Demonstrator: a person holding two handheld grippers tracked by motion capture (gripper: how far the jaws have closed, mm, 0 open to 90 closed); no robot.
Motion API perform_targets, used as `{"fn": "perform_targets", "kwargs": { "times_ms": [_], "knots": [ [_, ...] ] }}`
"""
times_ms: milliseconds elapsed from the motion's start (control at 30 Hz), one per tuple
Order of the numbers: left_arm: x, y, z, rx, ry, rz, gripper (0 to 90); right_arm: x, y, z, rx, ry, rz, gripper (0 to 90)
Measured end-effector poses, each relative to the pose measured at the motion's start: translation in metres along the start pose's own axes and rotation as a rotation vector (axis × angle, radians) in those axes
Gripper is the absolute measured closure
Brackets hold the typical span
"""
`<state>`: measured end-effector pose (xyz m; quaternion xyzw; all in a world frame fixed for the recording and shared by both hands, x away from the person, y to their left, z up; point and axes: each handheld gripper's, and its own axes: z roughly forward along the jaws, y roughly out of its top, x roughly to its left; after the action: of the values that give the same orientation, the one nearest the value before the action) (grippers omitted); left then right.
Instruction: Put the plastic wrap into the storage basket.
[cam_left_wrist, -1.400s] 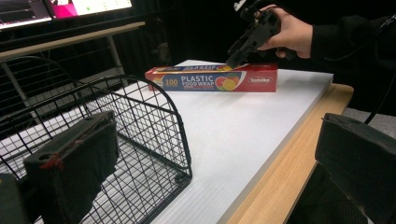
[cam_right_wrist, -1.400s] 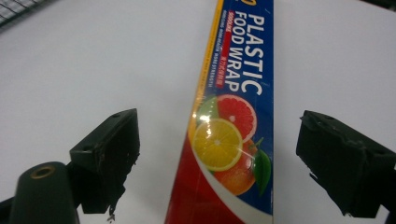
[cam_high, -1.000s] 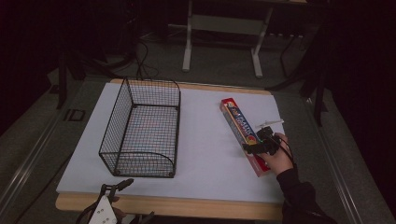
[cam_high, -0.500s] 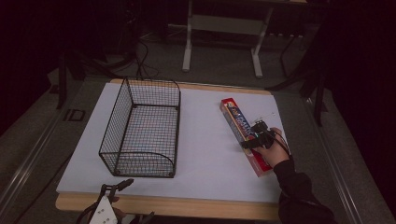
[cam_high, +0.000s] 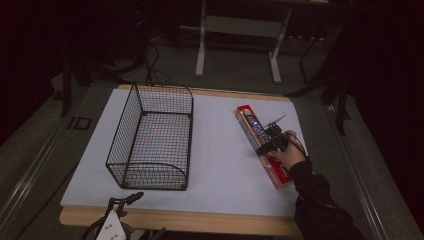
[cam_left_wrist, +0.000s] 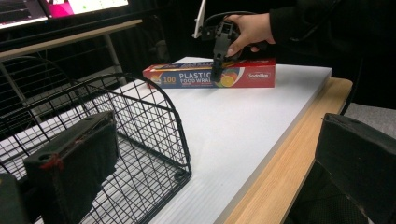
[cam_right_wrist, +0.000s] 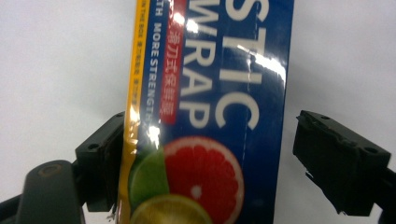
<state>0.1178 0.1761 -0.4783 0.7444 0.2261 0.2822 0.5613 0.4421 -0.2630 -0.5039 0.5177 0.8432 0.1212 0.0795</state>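
High view change: the right gripper (cam_high: 268, 144) had slid along the plastic wrap box (cam_high: 263, 146) toward the person's end, between the earlier frames and this one.
Jaws: they had closed a little during that second and stood fairly wide astride the box; in the right gripper view the left jaw lay against the box's yellow edge (cam_right_wrist: 133, 93), the right jaw stood apart from the blue side.
Meaning: probably lined up for a grasp, with no squeeze yet.
Box place: flat on the white board (cam_high: 225, 165), near its right edge, well apart from the wire basket (cam_high: 152, 137).
Left gripper (cam_high: 120, 207): at the near wooden edge, jaws wide, holding nothing.
Open room: bare board lay between box and basket; the basket's top was open.
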Motion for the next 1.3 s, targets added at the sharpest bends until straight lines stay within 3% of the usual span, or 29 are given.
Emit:
{"fn": "perform_targets", "kwargs": {
  "times_ms": [300,600,733,800,1000,1067,1300],
  "knots": [
    [0.000,0.000,0.000,0.003,0.002,0.002,0.2,-0.001,0.014,0.005,0.053,0.015,0.021,17.8],
    [0.000,0.000,0.000,0.008,0.000,0.007,0.2,0.003,0.028,0.007,0.131,-0.006,0.025,22.6],
    [-0.001,0.000,0.001,0.012,-0.001,0.011,0.2,0.004,0.035,0.010,0.177,-0.017,0.033,26.3],
    [-0.001,-0.001,0.001,0.017,-0.004,0.012,0.2,0.006,0.039,0.011,0.205,0.012,0.040,35.4],
    [-0.001,-0.001,0.001,0.016,-0.004,0.013,0.2,0.009,0.043,0.012,0.253,-0.010,0.033,37.3],
    [-0.001,-0.001,0.001,0.017,-0.004,0.014,0.2,0.009,0.045,0.012,0.260,-0.021,0.065,38.6],
    [-0.001,-0.001,0.002,0.019,-0.006,0.012,0.2,0.011,0.046,0.007,0.237,-0.029,0.084,39.9]
  ]
}}
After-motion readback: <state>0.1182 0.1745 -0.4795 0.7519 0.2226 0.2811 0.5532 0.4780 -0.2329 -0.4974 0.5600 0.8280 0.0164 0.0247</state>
